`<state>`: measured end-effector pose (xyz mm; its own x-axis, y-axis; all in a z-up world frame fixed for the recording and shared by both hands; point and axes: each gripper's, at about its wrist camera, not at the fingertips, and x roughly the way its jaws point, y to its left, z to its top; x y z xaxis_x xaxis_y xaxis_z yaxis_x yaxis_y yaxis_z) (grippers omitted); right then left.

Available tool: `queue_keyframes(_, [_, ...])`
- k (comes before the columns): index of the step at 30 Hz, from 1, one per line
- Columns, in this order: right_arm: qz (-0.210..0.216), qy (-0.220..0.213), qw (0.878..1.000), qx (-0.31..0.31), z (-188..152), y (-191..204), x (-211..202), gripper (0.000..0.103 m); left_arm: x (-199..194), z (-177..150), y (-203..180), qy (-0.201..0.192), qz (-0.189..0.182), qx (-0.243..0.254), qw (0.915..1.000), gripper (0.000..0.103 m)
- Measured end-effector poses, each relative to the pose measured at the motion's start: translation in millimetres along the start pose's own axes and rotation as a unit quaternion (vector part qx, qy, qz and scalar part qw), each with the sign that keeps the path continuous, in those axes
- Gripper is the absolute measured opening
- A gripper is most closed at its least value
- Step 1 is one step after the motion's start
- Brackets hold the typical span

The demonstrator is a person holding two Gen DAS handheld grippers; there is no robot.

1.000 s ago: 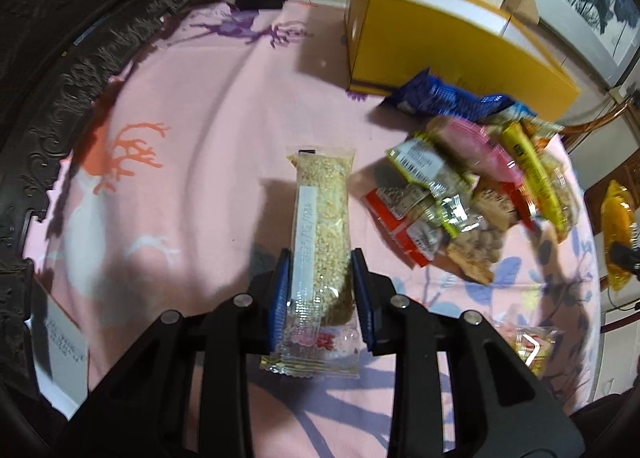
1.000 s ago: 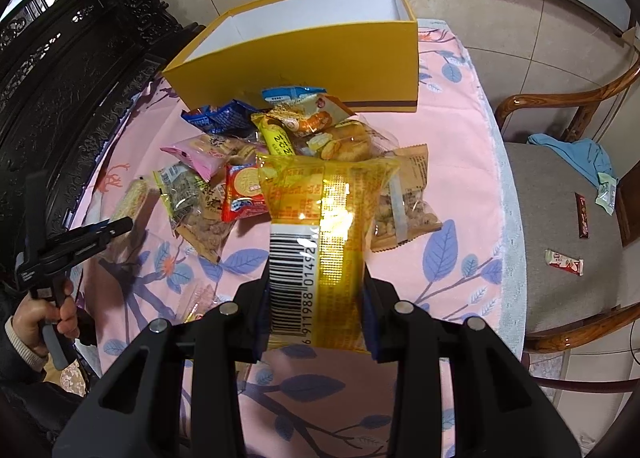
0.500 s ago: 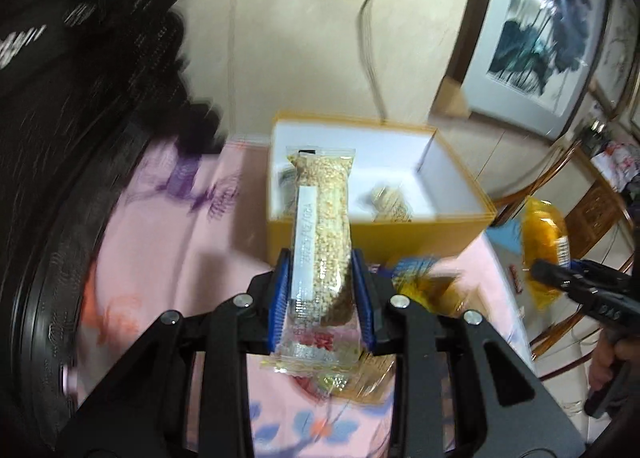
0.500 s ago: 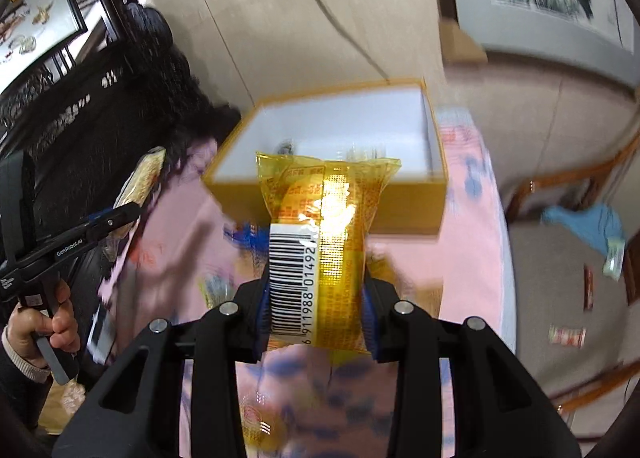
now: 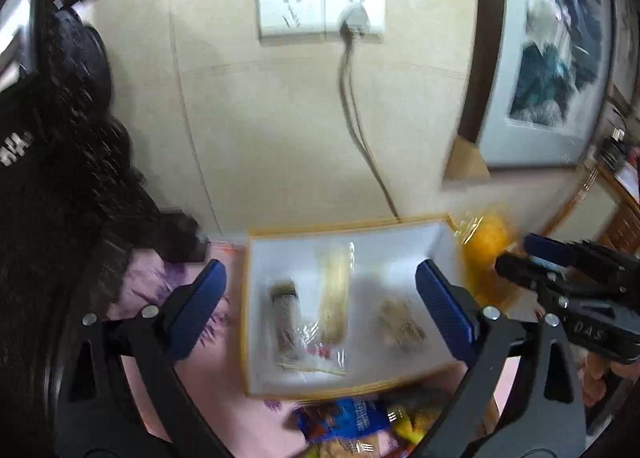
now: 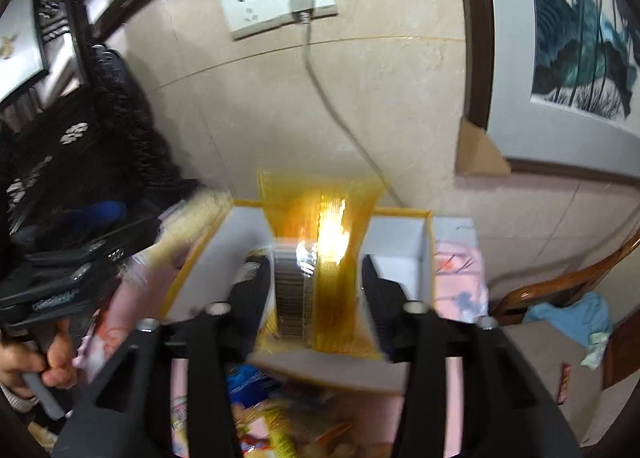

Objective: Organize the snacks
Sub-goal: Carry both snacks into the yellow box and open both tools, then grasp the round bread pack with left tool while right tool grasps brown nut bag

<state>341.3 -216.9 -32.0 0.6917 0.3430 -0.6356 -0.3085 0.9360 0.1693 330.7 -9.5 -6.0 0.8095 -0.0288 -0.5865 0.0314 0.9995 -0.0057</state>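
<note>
The yellow box (image 5: pixel 404 384) with a white inside stands on the pink cloth by the wall. My left gripper (image 5: pixel 322 298) hovers over it, jaws opening wide with nothing between them. The oat bar (image 5: pixel 334 298) shows blurred inside the box outline, between two other wrapped snacks. My right gripper (image 6: pixel 318 290) is at the box's near edge (image 6: pixel 352 372), jaws opening. The yellow packet (image 6: pixel 324 266) with a barcode still stands between the fingers (image 6: pixel 252 290), with a thin gap on its right. In the left wrist view the right gripper (image 5: pixel 516 258) and packet (image 5: pixel 484 254) sit beside the box's right wall.
A heap of loose snacks (image 5: pixel 352 422) lies on the pink cloth (image 5: pixel 200 398) just before the box. Dark carved furniture (image 5: pixel 60 177) rises at the left. The wall with a socket and cable (image 5: pixel 320 9) is close behind. A wooden chair (image 6: pixel 560 286) stands right.
Both grippers rose and swung forward from the table to the box. The left one opened and let go of the oat bar. The right one's fingers spread apart around the yellow packet.
</note>
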Motion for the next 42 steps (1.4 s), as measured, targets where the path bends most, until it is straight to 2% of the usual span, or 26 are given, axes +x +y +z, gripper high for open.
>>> queue_keyframes(3, [0.011, -0.021, 1.000, 0.010, 7, -4, -8, 0.063, -11, 5, 3, -0.025, -0.008, 0.000, 0.9997, 0.098])
queue_keyframes(5, [0.008, -0.026, 1.000, 0.007, 6, -4, -12, 0.063, -15, 6, 4, -0.027, -0.004, -0.002, 0.9996, 0.099])
queue_keyframes(12, [0.005, -0.006, 1.000, -0.001, -23, -8, -20, 0.063, -22, -17, 10, -0.005, -0.009, -0.024, 0.9997, 0.099])
queue_keyframes(16, [-0.001, 0.011, 1.000, 0.012, -54, -17, -29, 0.063, -34, -47, 9, 0.010, -0.012, -0.033, 0.9993, 0.099])
queue_keyframes(18, [-0.010, 0.026, 0.999, 0.017, -79, -24, -33, 0.063, -40, -63, 10, 0.017, -0.014, -0.038, 0.9990, 0.099])
queue_keyframes(23, [-0.015, 0.093, 0.994, 0.050, -151, -47, -32, 0.063, -55, -120, 15, 0.073, -0.013, -0.064, 0.9952, 0.099])
queue_keyframes(29, [-0.030, 0.146, 0.986, 0.075, -213, -61, -29, 0.063, -76, -173, 24, 0.113, -0.011, -0.093, 0.9891, 0.099])
queue_keyframes(34, [-0.028, 0.172, 0.983, 0.062, -235, -60, -13, 0.063, -88, -209, 28, 0.141, 0.004, -0.076, 0.9871, 0.099])
queue_keyframes(38, [-0.025, 0.187, 0.981, 0.038, -241, -54, 2, 0.063, -97, -222, 31, 0.155, 0.015, -0.062, 0.9859, 0.099])
queue_keyframes(42, [-0.031, 0.208, 0.978, 0.009, -245, -47, 20, 0.063, -106, -230, 36, 0.161, 0.016, -0.071, 0.9842, 0.099])
